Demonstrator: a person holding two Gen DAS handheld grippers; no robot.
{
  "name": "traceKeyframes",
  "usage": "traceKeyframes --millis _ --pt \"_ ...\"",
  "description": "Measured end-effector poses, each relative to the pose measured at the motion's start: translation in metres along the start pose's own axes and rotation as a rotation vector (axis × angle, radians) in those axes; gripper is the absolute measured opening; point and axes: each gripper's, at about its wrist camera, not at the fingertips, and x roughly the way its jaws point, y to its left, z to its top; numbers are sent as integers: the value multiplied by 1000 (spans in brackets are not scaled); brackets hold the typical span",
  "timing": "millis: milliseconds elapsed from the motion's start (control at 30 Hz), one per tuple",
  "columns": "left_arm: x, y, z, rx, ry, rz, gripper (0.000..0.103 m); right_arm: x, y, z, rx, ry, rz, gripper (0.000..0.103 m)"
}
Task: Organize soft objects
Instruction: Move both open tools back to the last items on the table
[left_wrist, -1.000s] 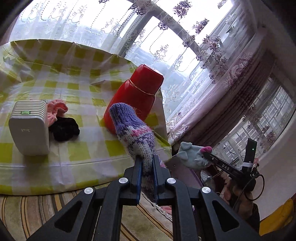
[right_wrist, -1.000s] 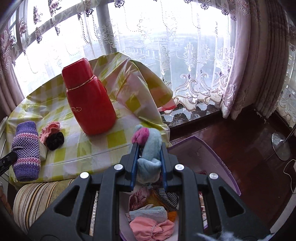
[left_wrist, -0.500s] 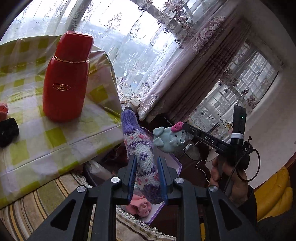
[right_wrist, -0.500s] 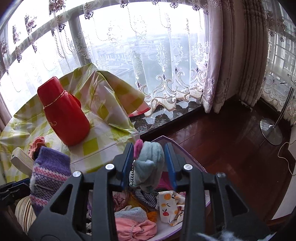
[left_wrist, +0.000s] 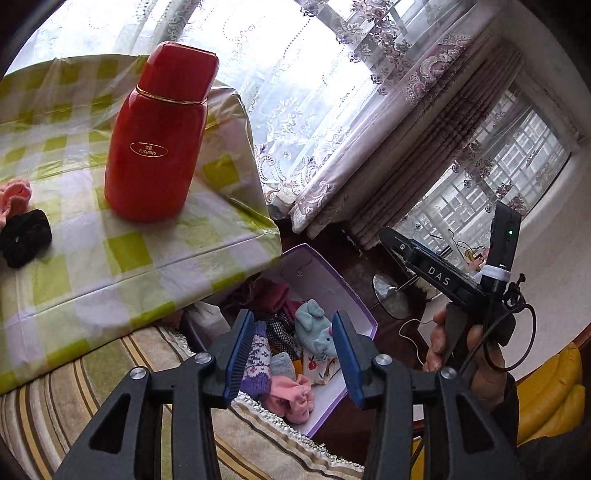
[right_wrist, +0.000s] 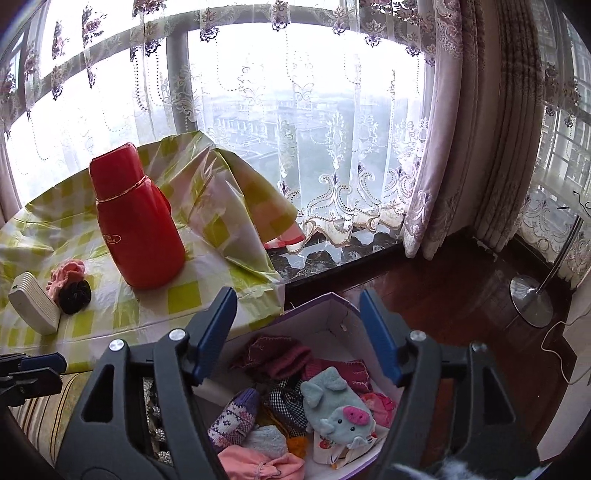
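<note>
Left gripper (left_wrist: 291, 354): jaws parted and opening, gripping nothing; the purple knitted sock (left_wrist: 255, 363) lies released just below, beside the left finger, inside the purple box (left_wrist: 354, 295). Right gripper (right_wrist: 297, 334): jaws wide and opening, nothing between the pads; the blue-grey plush toy (right_wrist: 332, 408) rests below them in the same box, among other soft items, with a pink cloth (right_wrist: 258, 467) nearer the camera. Beyond the fingers, to the left, a checked tablecloth (right_wrist: 184, 299) carries a red flask (right_wrist: 138, 221), a pink scrunchie (right_wrist: 66, 275), a black scrunchie (right_wrist: 75, 295) touching it, and a white device (right_wrist: 33, 308).
</note>
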Motion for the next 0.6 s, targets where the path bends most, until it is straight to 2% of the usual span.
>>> traceKeyframes --millis 167,367,600 --pt "-15 11 -5 -24 -28 20 46 -4 21 -1 -66 -32 27 75" --pt "-45 31 -14 -49 -78 64 46 -1 53 -6 -123 10 132 75" --pt "-97 69 -22 -113 -163 153 46 2 102 -19 -220 45 236 75"
